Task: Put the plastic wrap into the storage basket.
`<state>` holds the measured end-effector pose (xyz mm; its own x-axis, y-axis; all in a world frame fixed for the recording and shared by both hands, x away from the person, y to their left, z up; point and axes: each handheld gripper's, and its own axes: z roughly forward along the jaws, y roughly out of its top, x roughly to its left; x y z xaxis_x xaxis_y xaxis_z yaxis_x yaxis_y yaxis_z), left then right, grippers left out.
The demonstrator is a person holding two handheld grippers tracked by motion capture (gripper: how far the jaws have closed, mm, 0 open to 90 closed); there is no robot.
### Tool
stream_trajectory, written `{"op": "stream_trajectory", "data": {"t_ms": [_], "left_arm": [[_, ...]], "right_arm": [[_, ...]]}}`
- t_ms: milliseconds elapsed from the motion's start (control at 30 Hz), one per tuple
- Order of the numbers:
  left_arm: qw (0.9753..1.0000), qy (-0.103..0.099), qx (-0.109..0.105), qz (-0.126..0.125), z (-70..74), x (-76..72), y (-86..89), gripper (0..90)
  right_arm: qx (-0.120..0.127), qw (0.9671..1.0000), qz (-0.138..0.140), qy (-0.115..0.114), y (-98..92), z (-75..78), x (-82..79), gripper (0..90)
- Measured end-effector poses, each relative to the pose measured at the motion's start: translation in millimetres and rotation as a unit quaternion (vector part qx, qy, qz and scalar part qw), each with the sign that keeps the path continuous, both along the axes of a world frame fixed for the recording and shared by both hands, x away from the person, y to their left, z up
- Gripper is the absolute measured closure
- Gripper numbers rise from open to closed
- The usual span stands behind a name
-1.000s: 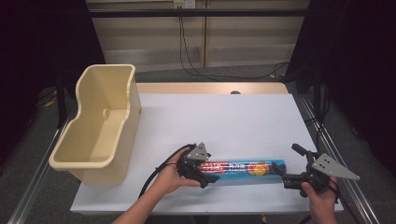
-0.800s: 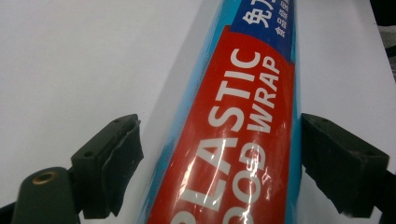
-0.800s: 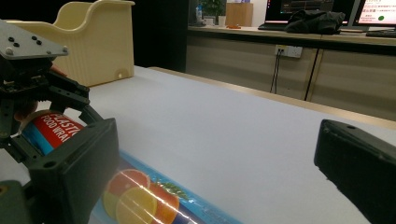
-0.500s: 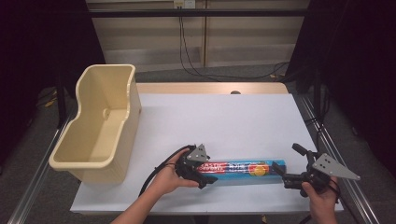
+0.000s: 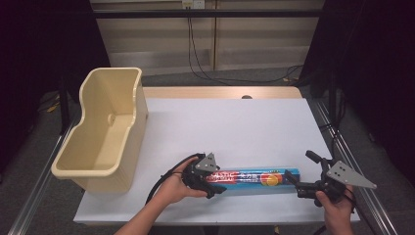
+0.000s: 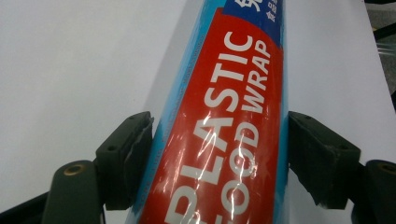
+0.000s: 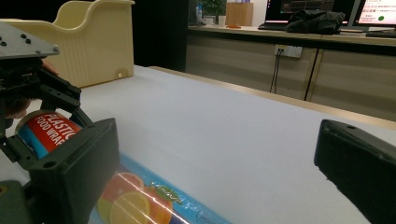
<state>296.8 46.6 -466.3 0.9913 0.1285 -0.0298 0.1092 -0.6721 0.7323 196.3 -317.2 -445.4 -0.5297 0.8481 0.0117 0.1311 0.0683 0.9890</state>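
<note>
A long roll [image 5: 252, 177] of plastic food wrap lies on its side near the front edge of the white table [image 5: 235, 122], with a cream bin [image 5: 100, 129] standing at the table's left edge. The left gripper [image 5: 211, 182] is set at the roll's left end; in the left gripper view its two pads [image 6: 128, 158] stand on either side of the roll [image 6: 224, 140], the left one touching or nearly touching the wrapper, the right one a little apart from it, so the jaws are best called apart and closing rather than clamped. The right gripper [image 5: 298, 182] is held at the roll's right end with its jaws wide apart, and in the right gripper view the roll [image 7: 140, 196] is seen to pass beside the left jaw rather than squarely between both. The step in hand is judged to be a two-ended pickup of the roll, probably for the bin. It is done well if the right gripper is first shifted so that the roll sits centred between its jaws, and both grips are then closed gently, since the wrapper is glossy and the round form may slip or roll sideways. The ends should be lifted together and kept level, so that no twist is put on the roll.
</note>
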Motion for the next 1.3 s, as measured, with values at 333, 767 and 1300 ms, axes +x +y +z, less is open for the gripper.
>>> {"op": "stream_trajectory", "data": {"t_ms": [333, 767, 1300], "left_arm": [[0.9997, -0.014, 0.017, -0.004, 3.4, -3.4, -0.7, 27.0], [0.9991, 0.023, 0.011, 0.034, 3.5, 1.0, 10.9, 28.0], [0.9938, 0.035, 0.007, 0.105, 3.4, 7.3, 43.1, 28.5]], "right_arm": [[0.001, 1.0, -0.003, -0.003, -1.8, 0.3, -0.9, 0.0], [0.001, 1.0, -0.007, -0.001, -3.2, -0.5, -2.3, 0.0], [0.0, 1.0, -0.008, -0.002, -3.6, -0.3, -2.4, 0.0]]}}
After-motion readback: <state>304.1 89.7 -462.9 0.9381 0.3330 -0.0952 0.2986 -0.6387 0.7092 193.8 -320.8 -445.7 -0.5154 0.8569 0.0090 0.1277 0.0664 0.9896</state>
